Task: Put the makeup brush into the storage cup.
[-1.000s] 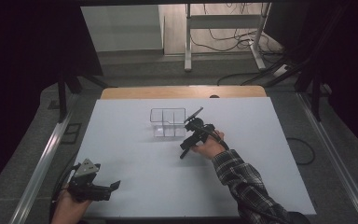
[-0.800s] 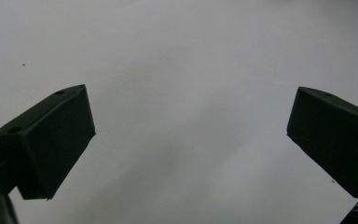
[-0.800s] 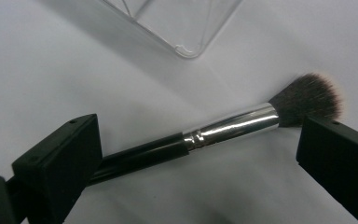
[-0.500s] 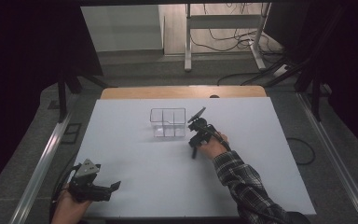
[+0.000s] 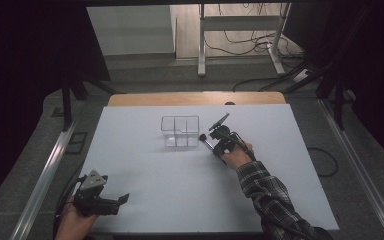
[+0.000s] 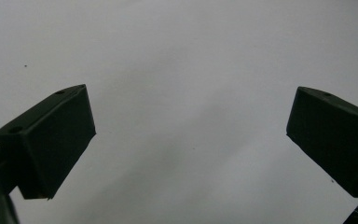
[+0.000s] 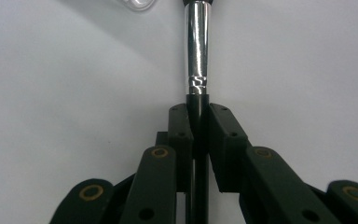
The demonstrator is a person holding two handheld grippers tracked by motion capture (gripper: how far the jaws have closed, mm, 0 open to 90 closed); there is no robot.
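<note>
On the white table [image 5: 180,200], the right gripper [image 7: 196,109] clamps a brush [image 7: 197,56].

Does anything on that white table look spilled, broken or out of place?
Nothing stands out. The clear divided box stands upright and intact on the table. The right gripper is clamped on a makeup brush beside the box; the left gripper rests open near the table's front edge.

Bright evenly lit table [image 5: 145,200], dark surroundings, soft shadows, slightly blurred close-ups
</note>
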